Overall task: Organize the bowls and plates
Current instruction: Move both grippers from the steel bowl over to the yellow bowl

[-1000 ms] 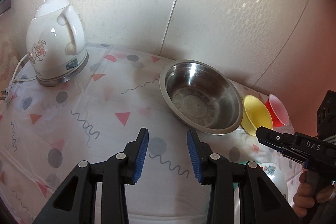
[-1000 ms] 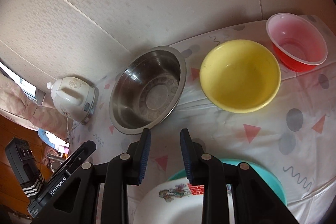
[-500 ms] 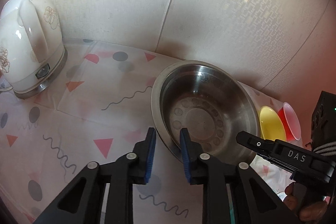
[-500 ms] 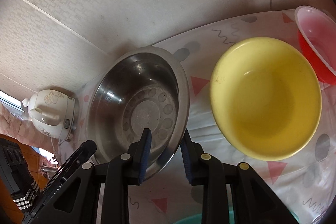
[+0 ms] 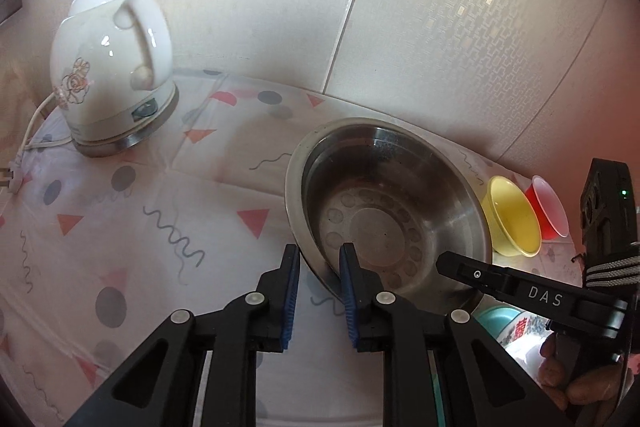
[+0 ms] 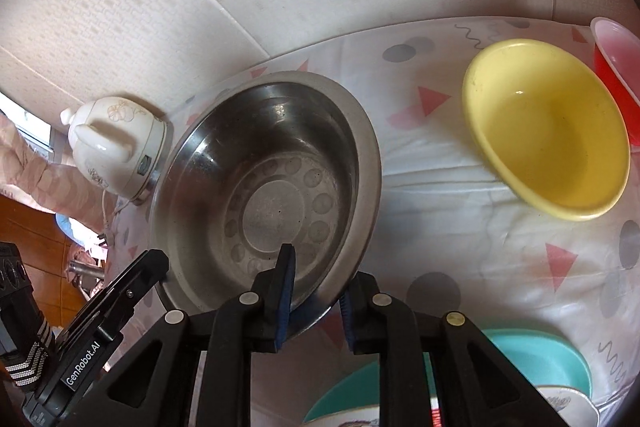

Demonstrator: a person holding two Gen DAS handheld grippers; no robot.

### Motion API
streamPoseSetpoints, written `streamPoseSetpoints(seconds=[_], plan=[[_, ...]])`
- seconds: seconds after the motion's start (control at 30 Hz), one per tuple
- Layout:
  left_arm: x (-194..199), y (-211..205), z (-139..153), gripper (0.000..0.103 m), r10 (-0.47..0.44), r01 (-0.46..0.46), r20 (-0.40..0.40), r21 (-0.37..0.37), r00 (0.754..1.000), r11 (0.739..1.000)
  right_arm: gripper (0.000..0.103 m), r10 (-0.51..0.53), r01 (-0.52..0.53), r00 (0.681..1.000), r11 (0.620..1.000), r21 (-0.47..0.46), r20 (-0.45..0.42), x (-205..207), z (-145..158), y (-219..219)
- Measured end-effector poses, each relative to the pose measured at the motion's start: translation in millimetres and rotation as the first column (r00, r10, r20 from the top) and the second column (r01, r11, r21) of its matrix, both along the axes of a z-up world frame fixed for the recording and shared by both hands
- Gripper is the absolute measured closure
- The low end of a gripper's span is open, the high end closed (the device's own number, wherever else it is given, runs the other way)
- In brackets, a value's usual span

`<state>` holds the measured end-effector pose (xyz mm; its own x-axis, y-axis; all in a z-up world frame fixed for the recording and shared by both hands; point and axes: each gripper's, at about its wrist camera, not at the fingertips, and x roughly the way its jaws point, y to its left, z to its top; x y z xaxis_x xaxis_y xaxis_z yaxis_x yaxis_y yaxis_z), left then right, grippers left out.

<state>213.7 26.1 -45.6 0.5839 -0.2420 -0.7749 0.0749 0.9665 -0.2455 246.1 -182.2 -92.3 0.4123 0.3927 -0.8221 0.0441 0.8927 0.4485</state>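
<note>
The wide stainless-steel bowl [image 5: 384, 219] sits on the patterned tablecloth [image 5: 160, 247] between the white ceramic kettle [image 5: 112, 75] and the yellow plastic bowl [image 6: 548, 131]. I have my left gripper [image 5: 319, 271] and right gripper [image 6: 316, 277] each pinched narrow on its near rim, after closing in. The rim is thin and slick; I judge that uneven lifting could tip it, or knock the yellow bowl.

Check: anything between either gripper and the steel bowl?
Nothing visible. The left gripper and right gripper each straddle the steel bowl's near rim, one finger inside, one outside, jaws just closing onto it.
</note>
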Motion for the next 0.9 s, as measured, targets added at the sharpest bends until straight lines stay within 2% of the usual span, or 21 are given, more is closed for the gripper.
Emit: streamPoseSetpoints(seconds=[0.23,0.47,0.63,0.73,0.9], plan=[[-48,26,10,0.082,0.050,-0.051,0.018,0.012,0.999,0.999,0.081,0.123,-0.123,0.992,0.992,-0.006,0.012,-20,7,33],[-88,49,5,0.082,0.093,-0.093,0.002,0.007,0.996,0.996,0.081,0.229,-0.229,0.973,0.973,-0.029,0.004,-34,4,58],[-111,55,-1,0.086,0.102,-0.103,0.006,0.034,0.995,0.994,0.078,0.300,-0.296,0.954,0.948,-0.114,0.011,-46,1,82],[-115,54,-5,0.086,0.100,-0.100,-0.004,0.045,0.995,0.994,0.078,0.316,-0.312,0.949,0.942,-0.124,0.014,-51,-1,87],[-117,56,-6,0.086,0.112,-0.112,-0.008,0.020,0.994,0.994,0.077,0.300,-0.295,0.954,0.944,-0.151,0.013,-54,-5,83]])
